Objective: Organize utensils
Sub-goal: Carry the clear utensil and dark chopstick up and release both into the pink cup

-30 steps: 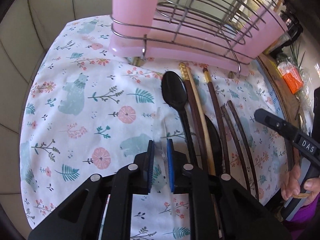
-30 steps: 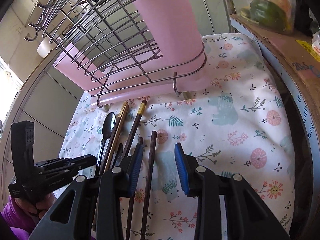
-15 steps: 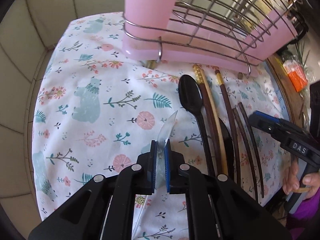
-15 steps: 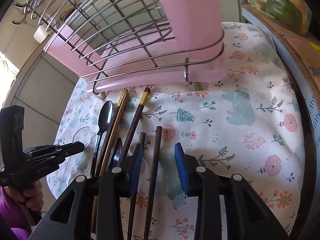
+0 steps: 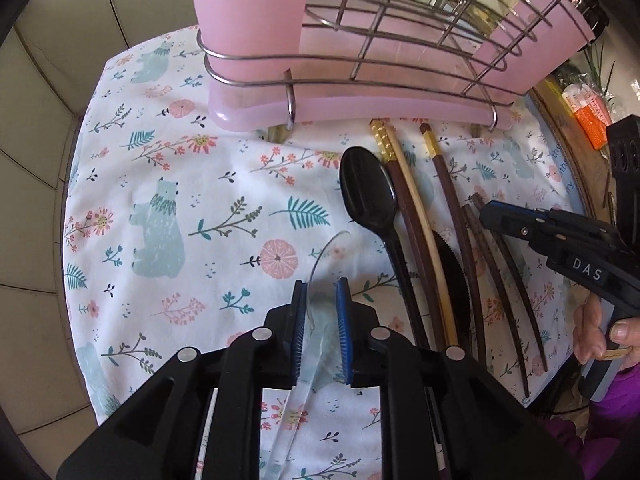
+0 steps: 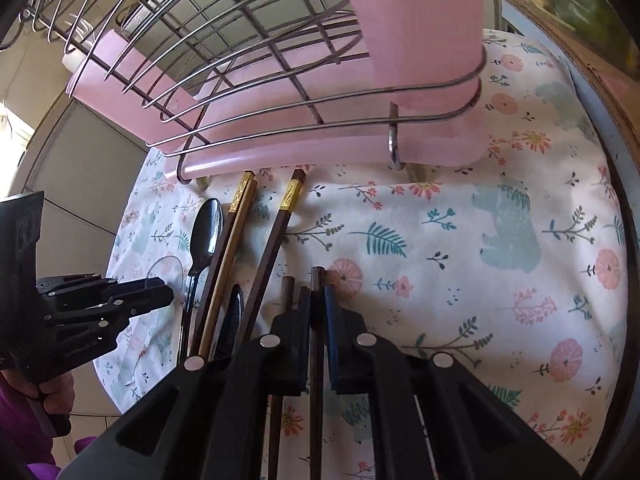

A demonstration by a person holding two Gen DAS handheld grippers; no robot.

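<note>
Since before, the left gripper (image 5: 321,322) has loosened round the clear spoon (image 5: 318,280), while the right gripper (image 6: 317,322) now pinches a chopstick (image 6: 317,312) near the rack (image 6: 280,80). Both seem light, stiff, slippery; grip mid-shaft.

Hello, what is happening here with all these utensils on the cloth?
A person is sorting utensils with two handheld grippers. The left gripper is open around a clear plastic spoon. The right gripper is shut on a dark chopstick. A black spoon and other chopsticks lie before the pink rack.
</note>
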